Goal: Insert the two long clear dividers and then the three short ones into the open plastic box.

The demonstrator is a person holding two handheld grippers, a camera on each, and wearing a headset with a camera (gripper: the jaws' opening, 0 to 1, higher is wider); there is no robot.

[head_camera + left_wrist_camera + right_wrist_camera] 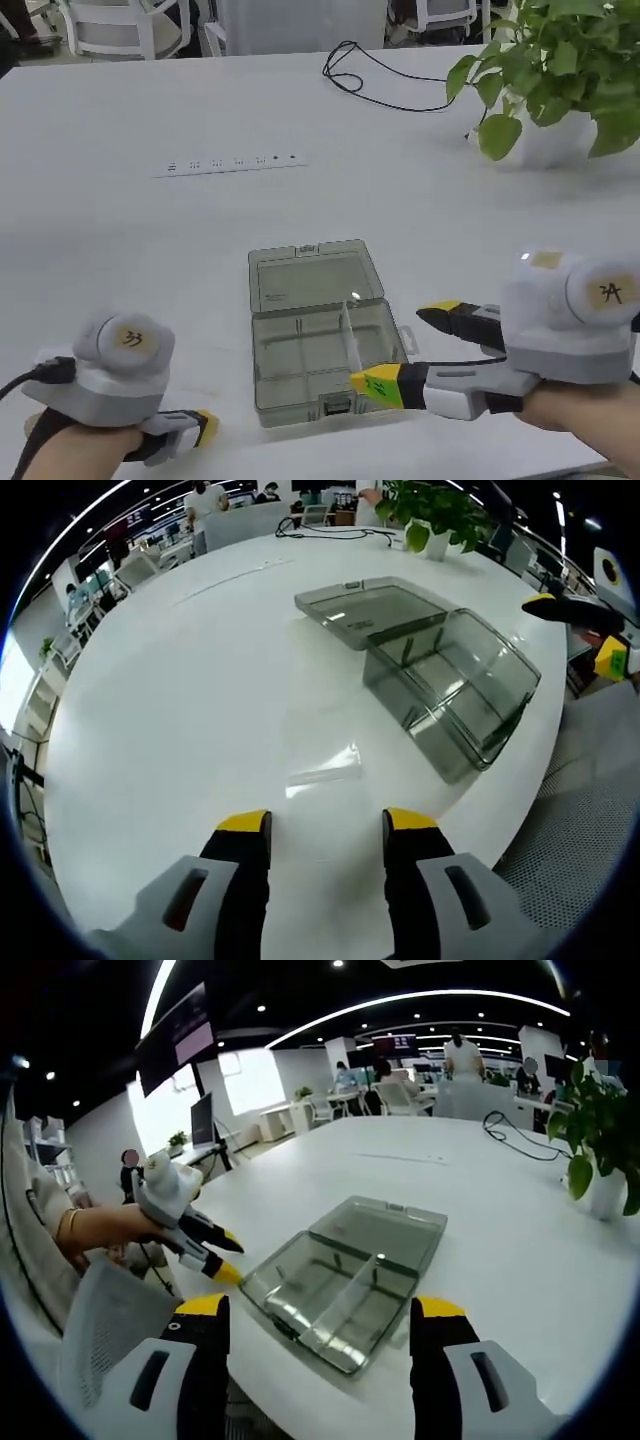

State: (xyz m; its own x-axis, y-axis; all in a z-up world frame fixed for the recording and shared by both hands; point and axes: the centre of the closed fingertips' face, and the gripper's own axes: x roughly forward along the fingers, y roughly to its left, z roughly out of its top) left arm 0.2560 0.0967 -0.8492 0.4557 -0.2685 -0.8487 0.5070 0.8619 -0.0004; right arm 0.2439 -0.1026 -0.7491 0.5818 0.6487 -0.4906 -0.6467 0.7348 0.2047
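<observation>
The open plastic box (pixel 272 388) sits near the front edge of the tabletop (pixel 150 260), lid laid back, with one standing divider (pixel 345 1305) upright along its length. A loose divider (pixel 325 770) lies flat on the tabletop just ahead of the left gripper (pixel 328 825), whose jaws are spread and empty. The right gripper (pixel 405 347) hovers at the box's right side, jaws also apart. The inserting looks only partly done. The next move calls for pinching that thin flat piece by an edge.

Left tool (pixel 325 825) and right tool (pixel 325 1310) both hand-held, jaws spread apart.
</observation>
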